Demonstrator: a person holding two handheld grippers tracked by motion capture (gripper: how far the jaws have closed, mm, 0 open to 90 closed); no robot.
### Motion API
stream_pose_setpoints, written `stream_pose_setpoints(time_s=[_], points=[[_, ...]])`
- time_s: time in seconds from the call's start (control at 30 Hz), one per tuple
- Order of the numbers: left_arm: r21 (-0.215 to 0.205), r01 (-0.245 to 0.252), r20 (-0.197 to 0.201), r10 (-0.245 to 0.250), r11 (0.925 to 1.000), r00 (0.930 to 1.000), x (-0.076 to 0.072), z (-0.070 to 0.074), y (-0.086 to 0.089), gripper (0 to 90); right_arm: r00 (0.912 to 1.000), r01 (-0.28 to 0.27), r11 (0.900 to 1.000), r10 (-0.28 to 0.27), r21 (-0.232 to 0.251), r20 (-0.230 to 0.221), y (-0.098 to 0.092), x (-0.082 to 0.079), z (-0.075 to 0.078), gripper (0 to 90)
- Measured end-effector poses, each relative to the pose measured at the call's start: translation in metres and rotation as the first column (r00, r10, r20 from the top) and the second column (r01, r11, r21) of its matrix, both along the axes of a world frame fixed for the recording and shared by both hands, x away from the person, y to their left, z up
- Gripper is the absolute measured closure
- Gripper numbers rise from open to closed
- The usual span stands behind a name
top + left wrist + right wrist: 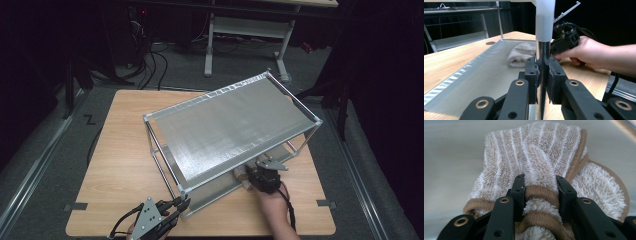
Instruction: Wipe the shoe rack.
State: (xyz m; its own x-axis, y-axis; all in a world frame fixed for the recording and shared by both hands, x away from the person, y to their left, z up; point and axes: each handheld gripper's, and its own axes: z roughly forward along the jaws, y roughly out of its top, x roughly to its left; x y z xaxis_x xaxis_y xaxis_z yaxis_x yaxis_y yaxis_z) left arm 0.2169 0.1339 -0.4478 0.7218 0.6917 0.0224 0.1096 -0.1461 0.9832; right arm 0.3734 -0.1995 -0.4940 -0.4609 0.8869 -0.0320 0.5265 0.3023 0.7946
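A two-level metal rack (235, 125) stands on the wooden table (120, 150). My left gripper (181, 204) is shut on the rack's near corner post (543, 50), and its pads (532, 75) press the chrome tube from both sides. A beige striped towel (536, 152) lies bunched on the lower shelf (481, 72). My right gripper (540, 188) is shut on a fold of the towel's brown-edged hem. From above, that gripper (255, 175) reaches under the top shelf from the rack's near side, with the towel (242, 175) just left of it.
The top shelf hides most of the lower one from above. The table's near edge (200, 234) lies close behind my left gripper. A white-framed table (245, 30) and floor cables (150, 60) sit beyond the far edge.
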Motion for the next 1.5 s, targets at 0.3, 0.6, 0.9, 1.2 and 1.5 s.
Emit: stream_pose_setpoints(time_s=[0.3,0.6,0.9,1.2,1.5], points=[[0.002,-0.001,0.003,0.001,1.0000,1.0000,0.000,0.000,0.000,80.0,0.9912,-0.130,0.991,0.130,0.013,-0.021,0.060,-0.035,-0.001,64.2],[0.002,-0.001,0.005,0.001,1.0000,1.0000,0.000,0.000,0.000,80.0,0.9702,-0.238,0.969,0.240,0.067,-0.032,0.098,-0.059,-0.004,63.0],[0.003,-0.004,0.007,0.004,1.0000,1.0000,0.000,0.000,-0.001,80.0,0.9537,-0.299,0.952,0.300,0.072,-0.014,0.118,-0.074,-0.004,63.1],[0.006,-0.004,0.008,0.004,1.0000,1.0000,0.000,0.000,0.000,79.9,0.9576,-0.287,0.957,0.288,0.049,-0.004,0.121,-0.075,-0.006,63.8],[0.006,-0.003,0.009,0.003,1.0000,1.0000,0.000,0.000,0.000,79.9,0.9667,-0.256,0.967,0.256,0.014,0.006,0.103,-0.059,-0.007,63.7]])
